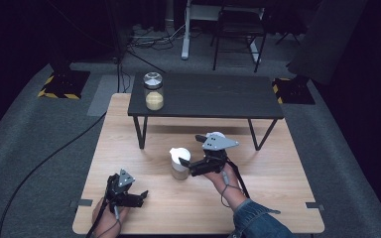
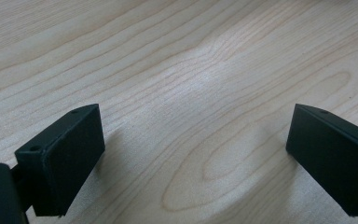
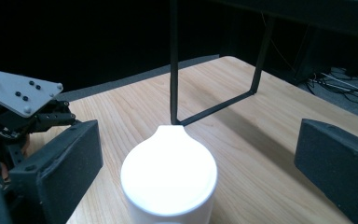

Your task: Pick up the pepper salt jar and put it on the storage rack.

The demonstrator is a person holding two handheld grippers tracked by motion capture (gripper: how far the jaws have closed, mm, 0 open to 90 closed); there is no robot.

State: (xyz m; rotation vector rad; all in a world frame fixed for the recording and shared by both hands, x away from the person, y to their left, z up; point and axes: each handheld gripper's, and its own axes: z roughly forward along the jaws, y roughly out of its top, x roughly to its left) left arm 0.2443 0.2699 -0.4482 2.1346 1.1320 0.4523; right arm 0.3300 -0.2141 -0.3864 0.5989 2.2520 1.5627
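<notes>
Two grippers sit in my hands over the wooden table [image 1: 278,198]. My right gripper [image 1: 191,151] has its jaws spread wide on either side of the white-lidded jar [image 1: 180,162] at the table's middle, pads clear of it. My left gripper [image 1: 129,194] rests released at the near left, holding nothing. Another jar [image 1: 154,91] stands far left on the black shelf [image 1: 213,96]

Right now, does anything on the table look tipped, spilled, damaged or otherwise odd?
Nothing stands out. The white-lidded jar stands upright on the wooden table, lid on, between the open jaws of the right gripper. The metal-lidded jar stands upright on the black shelf. The left gripper is open over bare wood. No spill shows.
</notes>
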